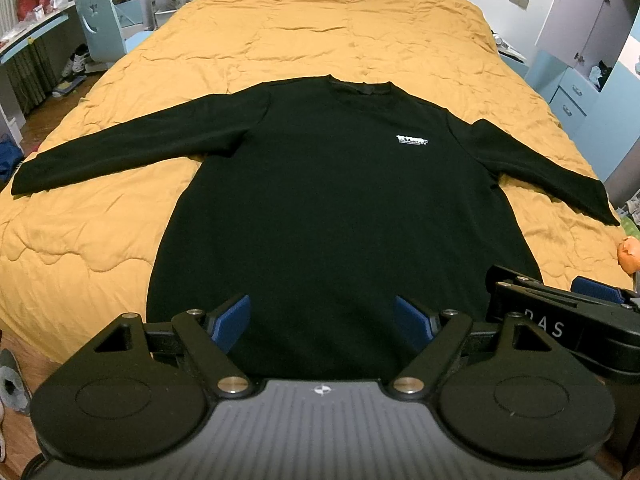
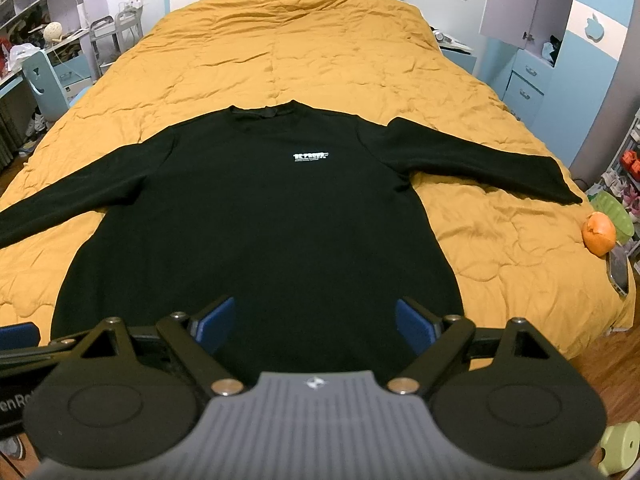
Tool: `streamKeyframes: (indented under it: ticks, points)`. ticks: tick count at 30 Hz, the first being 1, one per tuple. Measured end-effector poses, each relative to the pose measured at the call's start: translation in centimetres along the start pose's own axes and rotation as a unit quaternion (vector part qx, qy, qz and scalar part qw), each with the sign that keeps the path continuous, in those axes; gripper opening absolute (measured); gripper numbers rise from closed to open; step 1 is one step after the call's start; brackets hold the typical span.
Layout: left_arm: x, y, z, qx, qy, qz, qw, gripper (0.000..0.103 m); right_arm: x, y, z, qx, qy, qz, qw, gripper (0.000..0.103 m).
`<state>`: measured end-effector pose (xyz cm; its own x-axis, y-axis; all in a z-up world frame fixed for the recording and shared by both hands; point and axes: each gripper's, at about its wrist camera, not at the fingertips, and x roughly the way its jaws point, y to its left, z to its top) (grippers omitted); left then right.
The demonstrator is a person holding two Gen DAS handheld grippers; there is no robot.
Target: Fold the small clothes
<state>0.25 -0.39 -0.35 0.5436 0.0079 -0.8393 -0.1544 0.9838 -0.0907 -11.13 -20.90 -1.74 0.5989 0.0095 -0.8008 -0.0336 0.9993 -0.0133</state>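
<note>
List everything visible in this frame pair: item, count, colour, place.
sweater: one, black with a small white chest logo, spread flat face up on the quilt, sleeves out
quilt: one, mustard yellow, covering the bed
orange object: one, orange, at the quilt's right edge
chair: one, light blue, left of the bed
left gripper: one, black with blue pads, open over the hem
right gripper: one, black with blue pads, open over the hem

I see matt black knit sweater (image 1: 320,208) ahead of my left gripper (image 1: 322,322), printed white chest logo (image 1: 412,141), quilted mustard cloth bedspread (image 1: 300,32) wrinkled beyond, blue ribbed rubbery pads (image 2: 216,326), matt black plastic linkage, shiny metal pivot pins, ridged grey housing, glossy wood floor (image 2: 616,364) right of my right gripper (image 2: 316,324)
</note>
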Motion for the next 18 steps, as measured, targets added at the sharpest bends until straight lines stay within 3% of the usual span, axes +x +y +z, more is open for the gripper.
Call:
streamKeyframes:
  ticks: [18]
  points:
    - [0.45, -0.2, 0.16, 0.0, 0.006, -0.001, 1.0, 0.095, 0.35, -0.22, 0.17, 0.003, 0.007, 0.0, 1.0, 0.083]
